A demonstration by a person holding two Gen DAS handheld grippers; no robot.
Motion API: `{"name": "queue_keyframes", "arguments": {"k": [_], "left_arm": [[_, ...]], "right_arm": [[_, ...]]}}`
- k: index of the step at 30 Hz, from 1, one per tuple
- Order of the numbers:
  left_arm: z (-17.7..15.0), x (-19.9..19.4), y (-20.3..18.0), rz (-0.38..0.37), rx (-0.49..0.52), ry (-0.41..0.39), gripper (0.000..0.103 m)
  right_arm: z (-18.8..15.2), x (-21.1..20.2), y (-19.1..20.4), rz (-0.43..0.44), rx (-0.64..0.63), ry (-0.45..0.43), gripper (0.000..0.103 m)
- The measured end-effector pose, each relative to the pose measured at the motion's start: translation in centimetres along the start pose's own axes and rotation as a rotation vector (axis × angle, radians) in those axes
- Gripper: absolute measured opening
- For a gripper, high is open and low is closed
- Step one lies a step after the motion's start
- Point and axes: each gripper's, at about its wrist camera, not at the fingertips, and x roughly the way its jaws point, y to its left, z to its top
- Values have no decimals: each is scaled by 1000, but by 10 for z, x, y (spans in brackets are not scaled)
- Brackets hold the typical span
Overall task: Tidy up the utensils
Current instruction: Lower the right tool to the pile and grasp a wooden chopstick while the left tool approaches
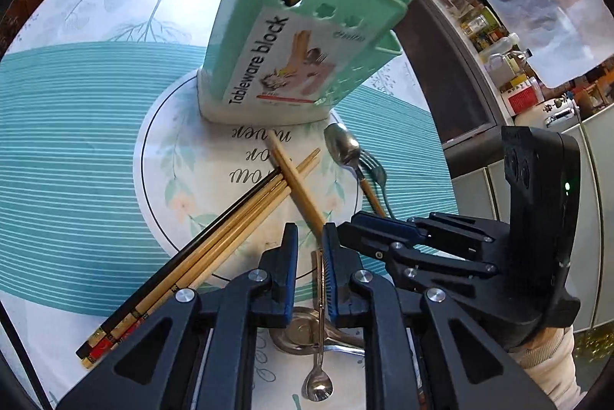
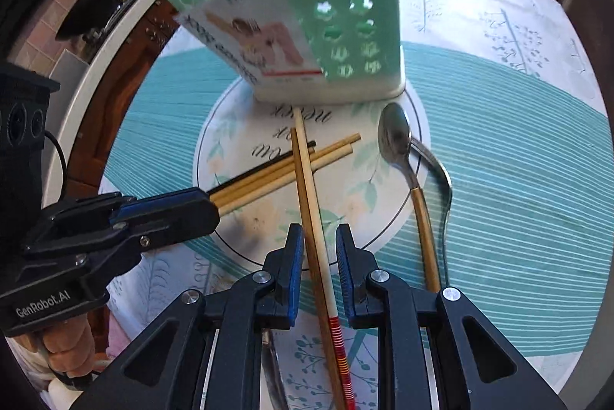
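Left wrist view alone shows a small spoon (image 1: 317, 377) lying below its claw (image 1: 310, 237).

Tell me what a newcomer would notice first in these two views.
The mint-green tableware block stands tall on the round placemat, with a few utensils already poking from its top. Below it, loose chopsticks lie crossed, with a spoon and fork off to the side. The left gripper and right gripper fill the foreground, the right one straddling a pair of chopsticks.

Both grippers angled downward, left gripper (image 1: 310, 237) narrow, right gripper (image 2: 319, 237) slightly wider.
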Motion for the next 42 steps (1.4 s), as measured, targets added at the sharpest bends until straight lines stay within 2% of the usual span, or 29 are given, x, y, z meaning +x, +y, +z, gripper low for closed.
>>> {"name": "queue_keyframes", "arguments": {"k": [8, 16, 23, 30, 35, 42], "left_arm": [[3, 11, 7, 2, -11, 17, 11], [4, 18, 12, -10, -23, 38, 11], [9, 33, 9, -28, -71, 105, 11], [22, 49, 4, -31, -154, 135, 11], [26, 60, 2, -2, -194, 147, 11], [26, 76, -3, 60, -220, 182, 11]], "right_arm": [[-9, 16, -1, -45, -56, 25, 14], [9, 22, 13, -99, -107, 56, 11], [15, 32, 30, -174, -188, 64, 6], [9, 27, 24, -122, -132, 45, 6], [2, 22, 11, -84, -58, 27, 6], [-5, 13, 0, -45, -33, 4, 6]]}}
